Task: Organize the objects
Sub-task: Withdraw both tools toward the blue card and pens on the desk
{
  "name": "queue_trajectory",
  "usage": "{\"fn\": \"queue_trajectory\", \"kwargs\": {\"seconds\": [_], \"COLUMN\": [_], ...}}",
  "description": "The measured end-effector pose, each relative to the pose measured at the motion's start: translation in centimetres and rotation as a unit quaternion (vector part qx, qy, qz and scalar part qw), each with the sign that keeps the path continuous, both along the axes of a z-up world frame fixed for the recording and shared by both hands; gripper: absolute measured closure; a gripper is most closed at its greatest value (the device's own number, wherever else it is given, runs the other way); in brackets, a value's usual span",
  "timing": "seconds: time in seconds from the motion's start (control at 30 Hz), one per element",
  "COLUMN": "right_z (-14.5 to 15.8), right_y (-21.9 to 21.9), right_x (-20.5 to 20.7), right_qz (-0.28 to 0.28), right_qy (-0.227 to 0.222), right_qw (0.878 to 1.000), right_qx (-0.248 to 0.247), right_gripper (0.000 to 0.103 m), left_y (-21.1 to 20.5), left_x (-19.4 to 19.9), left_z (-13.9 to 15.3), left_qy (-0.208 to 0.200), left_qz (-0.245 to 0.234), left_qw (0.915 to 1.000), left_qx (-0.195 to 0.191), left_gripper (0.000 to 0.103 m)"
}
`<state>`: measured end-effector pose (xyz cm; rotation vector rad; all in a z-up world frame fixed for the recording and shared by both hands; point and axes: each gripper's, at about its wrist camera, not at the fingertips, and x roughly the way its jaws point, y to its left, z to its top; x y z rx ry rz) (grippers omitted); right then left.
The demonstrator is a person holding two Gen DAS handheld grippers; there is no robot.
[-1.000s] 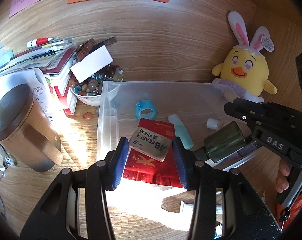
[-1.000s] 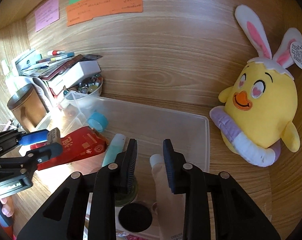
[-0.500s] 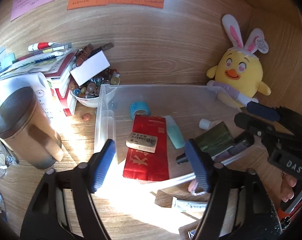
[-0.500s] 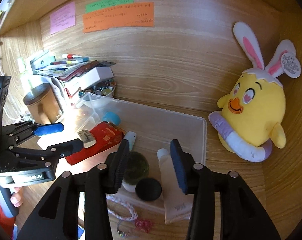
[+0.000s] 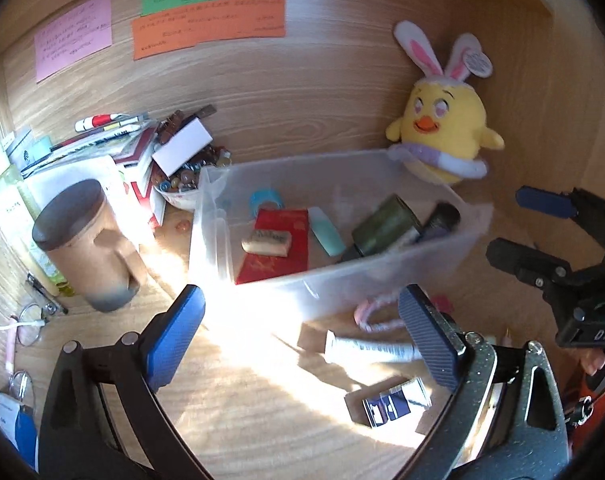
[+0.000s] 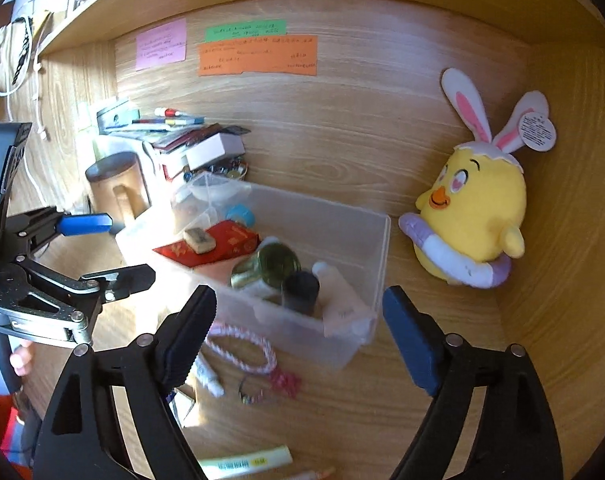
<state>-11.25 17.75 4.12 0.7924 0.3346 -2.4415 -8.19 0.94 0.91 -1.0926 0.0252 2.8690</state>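
**Clear bin sitting on the desk, both tongs spreading empty**

Clear bin (image 5: 334, 280) is resting beside the yellow plush chick (image 5: 446, 128), holding an eraser (image 5: 267, 242) atop a red packet (image 5: 278, 248). Left gripper (image 5: 298, 340) and right gripper (image 6: 298, 332) are both opening wide, gripping nothing.
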Motion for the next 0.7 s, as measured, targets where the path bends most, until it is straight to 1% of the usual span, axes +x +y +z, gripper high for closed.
{"fn": "queue_trajectory", "kwargs": {"seconds": [0.1, 0.27, 0.43, 0.6, 0.7], "right_z": [-0.8, -3.1, -5.2, -6.7, -7.6], "right_y": [0.9, 3.0, 4.1, 5.0, 5.5], "right_x": [0.8, 2.2, 4.1, 5.5, 6.0], "right_qz": [-0.003, -0.037, -0.068, -0.078, -0.074], "right_qy": [-0.008, -0.038, -0.048, -0.074, -0.106], "right_qw": [1.0, 0.999, 0.996, 0.994, 0.992], "right_qx": [0.003, 0.004, 0.018, 0.018, 0.009], "right_gripper": [0.02, 0.02, 0.02, 0.02, 0.021], "left_y": [0.7, 1.7, 2.2, 2.5, 3.1], "left_x": [1.0, 2.5, 3.5, 4.5, 4.9], "left_z": [-1.0, -3.5, -5.8, -6.5, -6.6], "left_qy": [-0.012, -0.046, -0.081, -0.089, -0.089], "left_qz": [-0.01, -0.021, -0.025, -0.025, -0.031], "left_qw": [0.9999, 0.9987, 0.9963, 0.9954, 0.9953], "left_qx": [-0.003, 0.003, 0.013, 0.025, 0.023], "left_gripper": [0.004, 0.004, 0.004, 0.004, 0.004]}}
